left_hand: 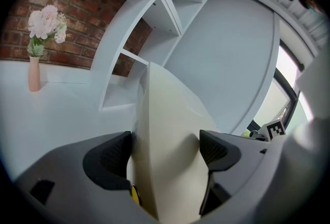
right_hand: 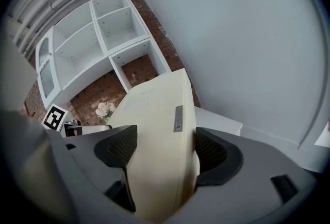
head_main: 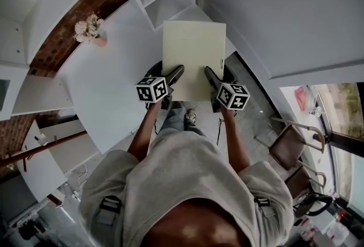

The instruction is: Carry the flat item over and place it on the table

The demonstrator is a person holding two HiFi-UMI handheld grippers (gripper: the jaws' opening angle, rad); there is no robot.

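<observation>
both jaws clamped on the near edge of the flat cream panel (head_main: 193, 49), left gripper (head_main: 174, 74) and right gripper (head_main: 211, 75) side by side, panel held in the air at the white tabletop (head_main: 108, 89) edge. best kept level, eased over bare tabletop clear of the flower vase (head_main: 91, 32), then lowered flat before unclamping together.

I see a cream flat item (head_main: 193, 58), a white table (head_main: 108, 86), pale pink flowers (head_main: 88, 28) and a red-brown brick wall (head_main: 105, 4).
</observation>
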